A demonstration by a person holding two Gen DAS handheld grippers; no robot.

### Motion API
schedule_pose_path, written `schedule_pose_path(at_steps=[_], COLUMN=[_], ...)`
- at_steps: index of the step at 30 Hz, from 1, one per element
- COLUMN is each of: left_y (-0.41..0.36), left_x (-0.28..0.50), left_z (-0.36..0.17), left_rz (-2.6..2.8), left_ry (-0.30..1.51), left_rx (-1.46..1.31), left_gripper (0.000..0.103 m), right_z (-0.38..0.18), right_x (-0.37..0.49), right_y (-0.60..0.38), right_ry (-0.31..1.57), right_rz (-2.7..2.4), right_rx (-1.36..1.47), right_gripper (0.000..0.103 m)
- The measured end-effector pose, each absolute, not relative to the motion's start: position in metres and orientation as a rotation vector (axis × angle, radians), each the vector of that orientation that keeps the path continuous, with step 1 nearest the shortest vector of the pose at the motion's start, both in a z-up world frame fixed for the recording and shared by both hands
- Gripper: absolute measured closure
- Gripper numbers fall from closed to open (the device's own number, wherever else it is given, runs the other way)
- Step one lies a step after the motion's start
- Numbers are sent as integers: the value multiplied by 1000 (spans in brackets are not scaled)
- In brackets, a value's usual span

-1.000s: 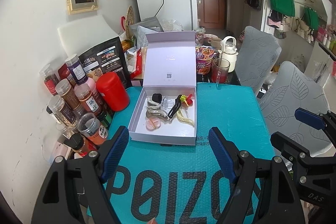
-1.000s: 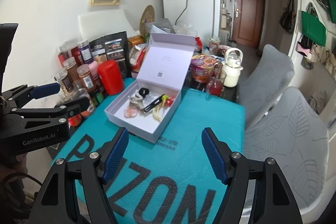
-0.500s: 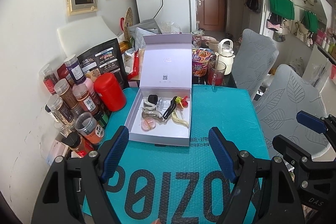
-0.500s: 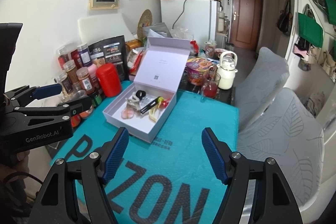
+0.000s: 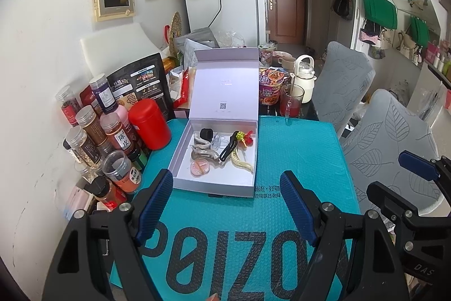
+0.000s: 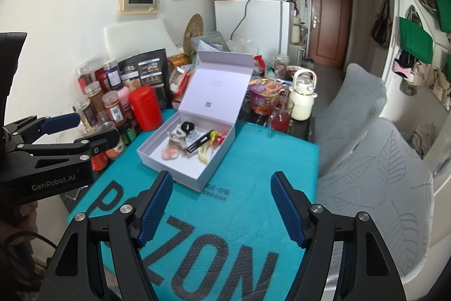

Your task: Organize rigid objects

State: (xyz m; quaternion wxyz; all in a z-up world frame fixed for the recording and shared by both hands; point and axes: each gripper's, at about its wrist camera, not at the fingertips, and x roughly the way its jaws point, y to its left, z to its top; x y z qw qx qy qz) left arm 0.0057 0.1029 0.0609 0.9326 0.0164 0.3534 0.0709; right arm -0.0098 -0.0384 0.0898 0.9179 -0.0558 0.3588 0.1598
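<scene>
A white box (image 5: 183, 182) (image 6: 157, 162) with its lid raised sits on a teal mailer (image 5: 296, 165) (image 6: 253, 160). Inside lie hair things: a black hair tie (image 5: 206, 134), grey claw clips (image 5: 204, 151), a pink round piece (image 5: 199, 167) (image 6: 170, 153), a black clip (image 5: 229, 150) (image 6: 198, 143), a cream clip (image 5: 241, 162) and a red and green clip (image 5: 244, 138). My left gripper (image 5: 227, 198) is open and empty, hovering short of the box's near wall. My right gripper (image 6: 221, 198) is open too, empty, nearer than the box and to its right.
Spice jars (image 5: 93, 137) and a red canister (image 5: 149, 123) crowd the left by the wall. Behind the box stand a noodle cup (image 5: 270, 88), a glass of red drink (image 5: 290, 103) and a white kettle (image 5: 304, 79). Grey chairs (image 5: 389, 137) line the right side.
Both views show the box a little smaller and farther than a second ago, as both grippers drew slightly back. The openings stay the same.
</scene>
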Motion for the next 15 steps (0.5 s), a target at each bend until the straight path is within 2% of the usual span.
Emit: schedule_pose_path(at_steps=[15], left_y=[103], left_x=[1], left_z=[65], left_rz=[159], left_ry=[720], left_rx=[52], left_gripper=[25], right_z=[90], right_x=[-13], right_y=[-37], right_ry=[741], right_rz=[336], right_rx=[-116], right_gripper=[30])
